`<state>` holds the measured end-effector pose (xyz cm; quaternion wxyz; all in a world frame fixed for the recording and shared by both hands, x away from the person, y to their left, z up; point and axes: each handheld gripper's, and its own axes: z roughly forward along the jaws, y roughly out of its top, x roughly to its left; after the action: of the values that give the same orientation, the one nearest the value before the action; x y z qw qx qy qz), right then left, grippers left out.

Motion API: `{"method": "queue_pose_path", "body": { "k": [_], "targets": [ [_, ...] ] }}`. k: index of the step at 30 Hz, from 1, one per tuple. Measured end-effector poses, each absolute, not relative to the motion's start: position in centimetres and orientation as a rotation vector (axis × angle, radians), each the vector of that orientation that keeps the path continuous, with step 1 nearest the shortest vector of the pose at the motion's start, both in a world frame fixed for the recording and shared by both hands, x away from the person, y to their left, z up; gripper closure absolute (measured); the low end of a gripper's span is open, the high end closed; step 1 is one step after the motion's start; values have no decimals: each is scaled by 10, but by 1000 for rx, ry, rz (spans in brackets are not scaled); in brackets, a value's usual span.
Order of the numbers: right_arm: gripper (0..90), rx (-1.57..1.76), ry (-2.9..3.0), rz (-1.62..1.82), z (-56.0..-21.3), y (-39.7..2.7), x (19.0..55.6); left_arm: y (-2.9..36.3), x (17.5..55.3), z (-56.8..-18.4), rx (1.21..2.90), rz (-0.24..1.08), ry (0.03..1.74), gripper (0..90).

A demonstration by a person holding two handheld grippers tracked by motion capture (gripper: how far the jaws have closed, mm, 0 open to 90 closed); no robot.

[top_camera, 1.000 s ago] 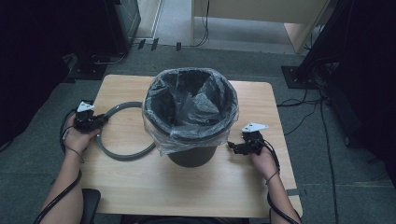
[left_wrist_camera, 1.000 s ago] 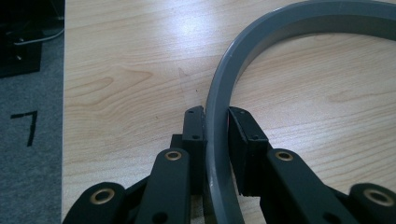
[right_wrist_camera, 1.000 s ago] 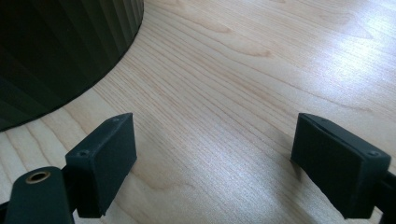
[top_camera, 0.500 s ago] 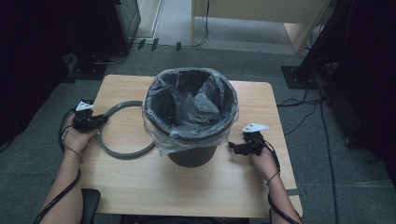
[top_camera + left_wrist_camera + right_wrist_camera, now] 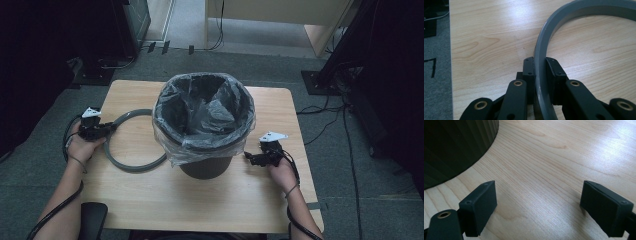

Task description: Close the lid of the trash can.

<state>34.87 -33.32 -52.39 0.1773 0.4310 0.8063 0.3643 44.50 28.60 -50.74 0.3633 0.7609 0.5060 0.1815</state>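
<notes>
The left gripper (image 5: 107,129) pinches the grey ring (image 5: 131,165) — in the left gripper view its pads (image 5: 529,70) press on both sides of the ring's band (image 5: 541,50). The ring lies flat on the table (image 5: 200,200), at the left, with its right part tucked just beside the bin (image 5: 205,165). The bin stands upright mid-table, a clear bag (image 5: 200,112) lining it and folded over its rim. The right gripper (image 5: 250,158) sits low at the bin's right — near its base, apart from it, pointing towards it. Its jaws are spread wide with only bare wood (image 5: 544,182) between them, and the bin's dark ribbed wall (image 5: 454,147) shows at the far left of the right gripper view.
</notes>
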Motion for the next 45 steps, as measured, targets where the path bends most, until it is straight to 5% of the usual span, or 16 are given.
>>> {"method": "queue_pose_path", "body": {
  "k": [45],
  "targets": [
    [131, 1220, 2281, 1031, -524, -333, 349, 298, 466, -456, 1898, 339, 1371, 787]
  ]
}}
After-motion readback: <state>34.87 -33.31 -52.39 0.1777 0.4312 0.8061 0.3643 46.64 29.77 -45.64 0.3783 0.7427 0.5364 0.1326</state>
